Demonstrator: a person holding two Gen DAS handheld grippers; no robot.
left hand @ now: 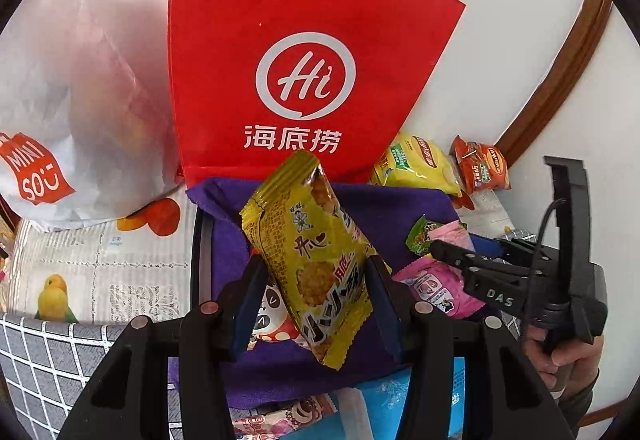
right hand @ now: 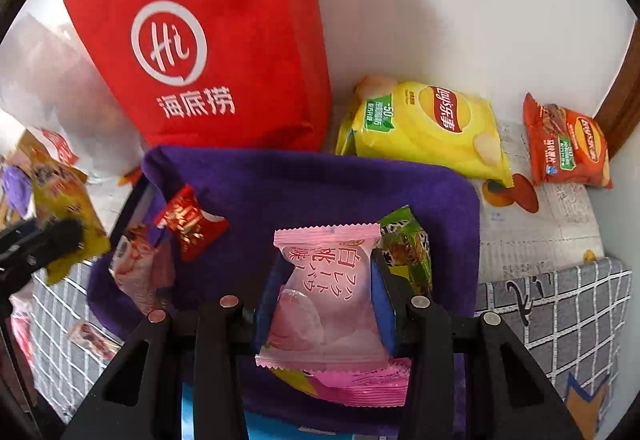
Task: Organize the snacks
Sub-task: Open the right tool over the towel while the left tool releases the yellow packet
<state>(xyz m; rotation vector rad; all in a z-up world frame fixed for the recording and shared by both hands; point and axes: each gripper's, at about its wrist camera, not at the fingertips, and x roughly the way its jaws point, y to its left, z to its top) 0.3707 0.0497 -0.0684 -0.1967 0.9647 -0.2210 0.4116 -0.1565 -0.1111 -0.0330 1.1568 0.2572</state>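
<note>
A red Haidilao bag (left hand: 316,52) stands behind the purple cloth (right hand: 320,192) — above which the left gripper (left hand: 316,304) is clamped on a tilted yellow rice-cracker packet (left hand: 316,260), while the right gripper (right hand: 326,304) is clamped on a pink peach-sweet packet (right hand: 328,296) — beside a green packet (right hand: 408,240).

Bright, even light (fisheye-warped edges)

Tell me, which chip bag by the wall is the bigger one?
The yellow Lay's chip bag, lying beside the red Haidilao bag; the orange chip bag near the wooden trim is clearly smaller.
</note>
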